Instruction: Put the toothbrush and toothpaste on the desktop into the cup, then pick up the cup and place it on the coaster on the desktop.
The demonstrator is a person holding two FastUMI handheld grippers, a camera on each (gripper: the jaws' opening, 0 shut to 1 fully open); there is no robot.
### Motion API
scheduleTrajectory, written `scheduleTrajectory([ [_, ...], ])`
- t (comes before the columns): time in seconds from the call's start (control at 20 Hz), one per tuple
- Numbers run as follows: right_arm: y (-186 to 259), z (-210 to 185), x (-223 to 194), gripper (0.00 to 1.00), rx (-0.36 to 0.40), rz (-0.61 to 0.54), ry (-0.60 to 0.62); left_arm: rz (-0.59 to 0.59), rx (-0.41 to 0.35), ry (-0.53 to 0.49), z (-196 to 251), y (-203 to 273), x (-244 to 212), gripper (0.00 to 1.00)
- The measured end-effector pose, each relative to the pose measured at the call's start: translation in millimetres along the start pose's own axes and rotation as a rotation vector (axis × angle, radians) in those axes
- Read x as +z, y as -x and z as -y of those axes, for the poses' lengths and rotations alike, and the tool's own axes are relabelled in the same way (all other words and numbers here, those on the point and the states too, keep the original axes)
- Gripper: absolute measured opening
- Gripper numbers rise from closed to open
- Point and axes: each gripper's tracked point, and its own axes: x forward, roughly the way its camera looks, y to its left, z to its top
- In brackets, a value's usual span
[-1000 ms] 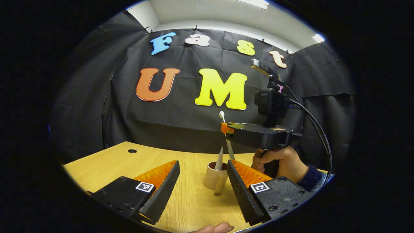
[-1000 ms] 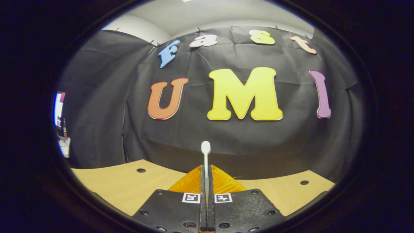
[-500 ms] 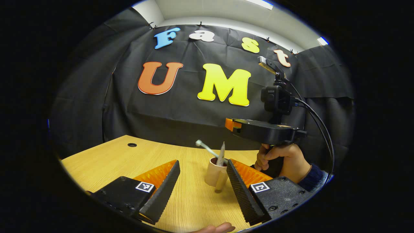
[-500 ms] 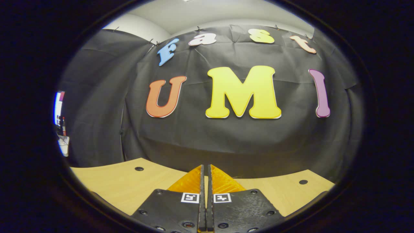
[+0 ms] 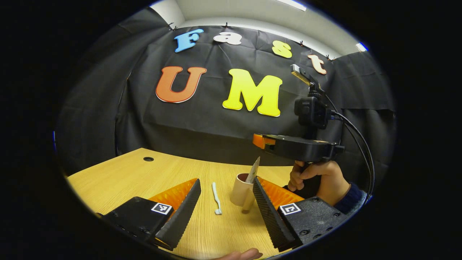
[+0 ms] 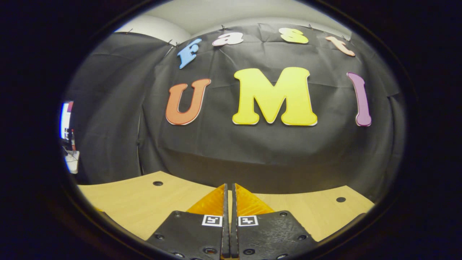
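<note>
In the left gripper view a beige cup (image 5: 240,193) stands on the wooden desktop (image 5: 126,177) with a toothpaste tube (image 5: 253,169) sticking up out of it. A white toothbrush (image 5: 216,198) lies flat on the wood just left of the cup. My left gripper (image 5: 226,182) is open, low over the desk, and its fingers frame the toothbrush and cup from the near side. A hand (image 5: 317,178) holds my right gripper (image 5: 258,140) level above and to the right of the cup. In the right gripper view my right gripper (image 6: 229,187) is shut with nothing between its fingers.
The desktop has a cable hole at the far left (image 5: 148,159); in the right gripper view the desktop (image 6: 137,206) shows holes at the left (image 6: 157,183) and right (image 6: 340,199). A fingertip (image 5: 242,254) pokes in at the near edge. Black cloth walls close the far side.
The right gripper let go of the toothbrush over the cup. The brush tipped leftward out of the cup and now lies on the desk beside it. The right gripper drew back slightly.
</note>
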Motion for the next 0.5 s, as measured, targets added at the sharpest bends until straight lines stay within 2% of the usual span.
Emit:
scheduleTrajectory([
  [0.1,0.2,-6.3,-0.9,0.01,0.009,-0.007,0.011,-0.003,0.010,0.000,-7.1,1.8,-1.2,0.93],
  [0.15,3.3,-11.7,-1.2,0.06,0.018,-0.008,0.016,-0.005,0.018,-0.002,-13.9,4.2,-2.3,0.92],
  [0.2,4.3,-16.9,0.3,0.24,0.025,-0.005,0.028,-0.005,0.027,-0.003,-19.2,7.9,-3.3,0.92],
  [0.25,5.3,-21.3,0.5,0.27,0.025,-0.003,0.045,-0.003,0.034,-0.003,-24.0,9.8,-4.9,0.93],
  [0.5,11.1,-49.0,1.0,0.66,0.039,-0.025,0.067,-0.004,0.077,0.002,-48.7,22.4,-2.4,0.93],
])
